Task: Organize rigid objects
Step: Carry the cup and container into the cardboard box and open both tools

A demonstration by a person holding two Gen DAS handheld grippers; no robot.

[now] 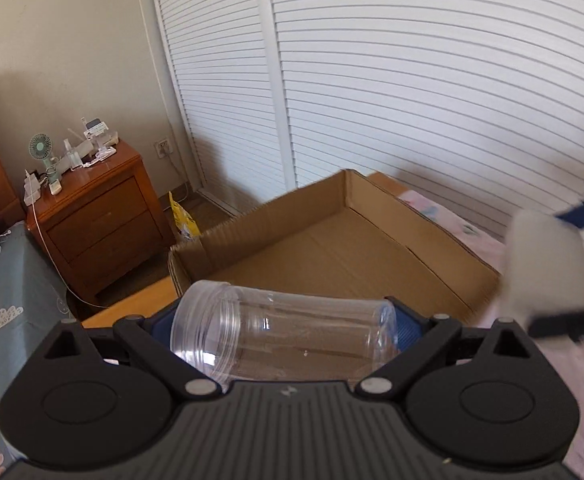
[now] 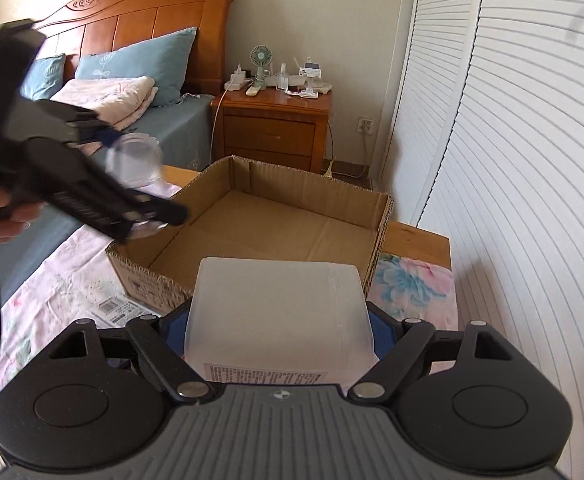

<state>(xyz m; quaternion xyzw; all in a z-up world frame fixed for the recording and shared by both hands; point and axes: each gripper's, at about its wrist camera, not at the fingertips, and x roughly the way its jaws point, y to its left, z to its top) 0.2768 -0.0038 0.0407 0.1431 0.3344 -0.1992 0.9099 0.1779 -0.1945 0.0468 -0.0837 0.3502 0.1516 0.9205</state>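
A: The left gripper (image 1: 283,340) is holding a clear plastic jar (image 1: 279,332) sideways, its jaws pressing on the jar's two ends, the threaded mouth toward the left jaw and the base toward the right.

B: And the right gripper (image 2: 277,328)?

A: Its jaws are clamping a frosted white container (image 2: 277,312) from both sides, a printed label showing at the end nearest the camera.

B: Where is the box sitting?

A: An open cardboard box (image 2: 380,220) is lying on the bed's floral sheet (image 2: 51,292), just ahead of both pairs of jaws, nothing visible on its floor. In the right wrist view the jar is hovering over the box's left wall, to the left of the right jaws, with a person's hand (image 2: 7,216) gripping the left tool's handle.

B: Beyond the jaws?

A: A wooden nightstand (image 2: 275,128) carrying a small green fan (image 2: 260,58) is standing past the box, beside white louvred doors (image 2: 512,140).
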